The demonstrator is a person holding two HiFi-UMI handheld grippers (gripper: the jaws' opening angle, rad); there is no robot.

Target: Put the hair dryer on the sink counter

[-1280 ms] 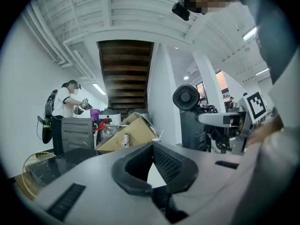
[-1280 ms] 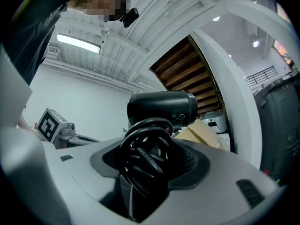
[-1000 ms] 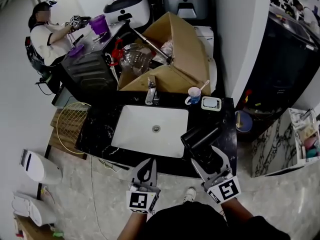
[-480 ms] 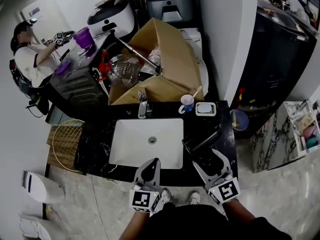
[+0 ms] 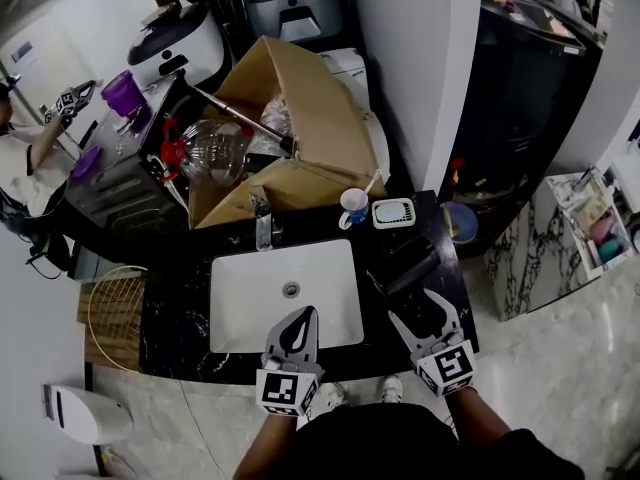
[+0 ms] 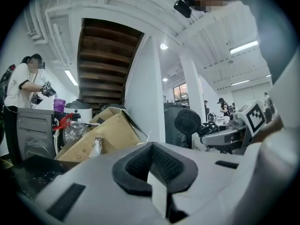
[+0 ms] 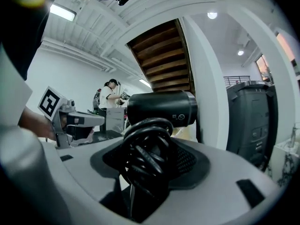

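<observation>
A black, white-veined stone sink counter [image 5: 180, 308] fills the middle of the head view, with a smooth white rectangular basin [image 5: 250, 298] sunk into it and an open cardboard box [image 5: 300, 118] behind. The matte black hair dryer [image 5: 405, 266] hangs over the bare strip of counter right of the basin, its barrel lying crosswise to the jaws. Whether it touches the stone cannot be told. The right gripper [image 5: 420, 311] is clamped on its handle, which is wrapped in coiled glossy cord [image 7: 147, 158], so the landing spot seems to lie straight below. The left gripper [image 5: 297, 328] hovers at the basin's front edge, jaws together and empty. A small cup [image 5: 352, 206] stands near the back edge.
</observation>
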